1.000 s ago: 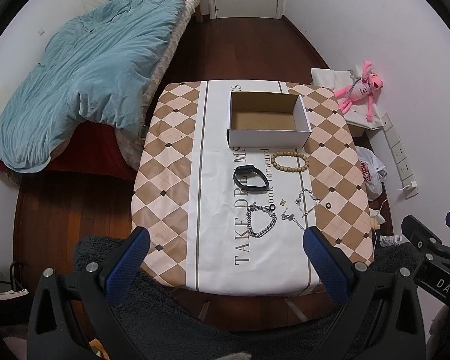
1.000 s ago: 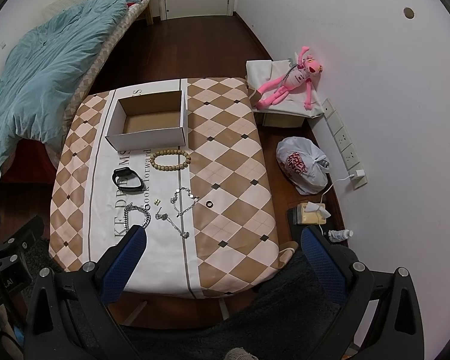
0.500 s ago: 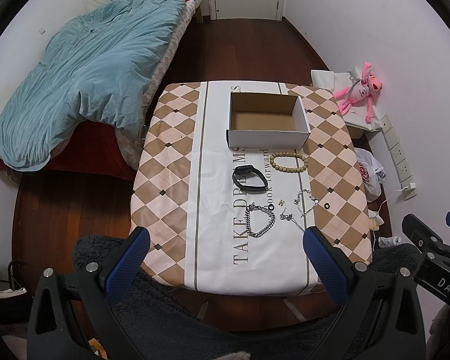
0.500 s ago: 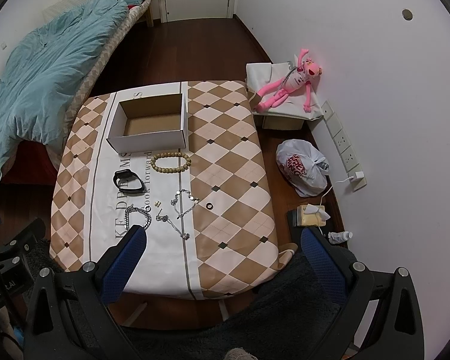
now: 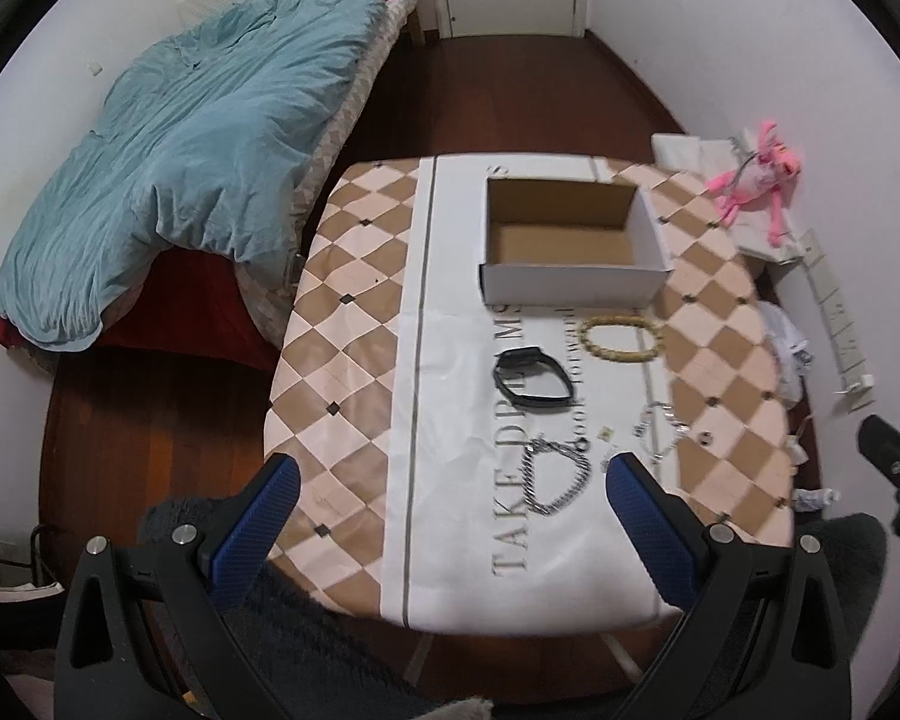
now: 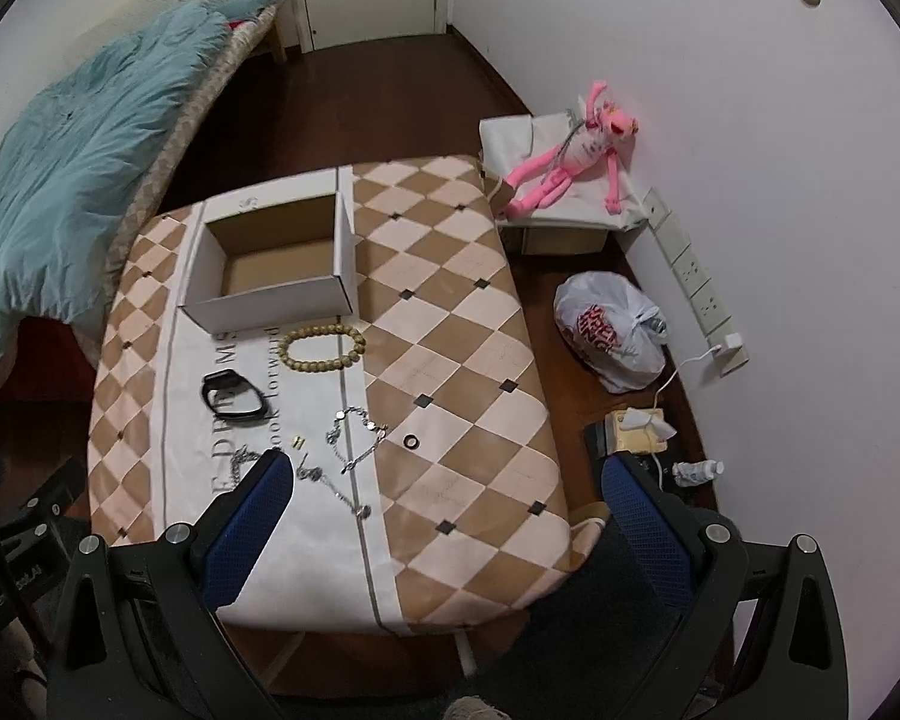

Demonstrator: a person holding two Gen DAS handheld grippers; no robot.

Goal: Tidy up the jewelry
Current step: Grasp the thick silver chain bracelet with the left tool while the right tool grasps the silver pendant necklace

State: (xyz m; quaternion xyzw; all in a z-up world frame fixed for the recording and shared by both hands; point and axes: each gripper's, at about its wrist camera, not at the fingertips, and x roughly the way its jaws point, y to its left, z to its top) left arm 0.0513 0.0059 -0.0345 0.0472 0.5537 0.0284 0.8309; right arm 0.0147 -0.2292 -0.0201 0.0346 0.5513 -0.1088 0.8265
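Note:
A white open cardboard box, with nothing in it, stands at the far middle of the checkered tablecloth. In front of it lie a tan bead bracelet, a black wristband, a thick silver chain bracelet, a thin silver chain, a small black ring and a gold stud. My left gripper and right gripper hover open above the table's near edge, holding nothing.
A bed with a blue duvet runs along the left. A pink plush toy lies on a white box by the right wall, with a plastic bag, a power strip and small bottles on the floor. A dark fuzzy surface lies below the grippers.
Both grippers have come closer to the table, so the box and jewelry look larger. Nothing on the table has moved and both grippers stay open.

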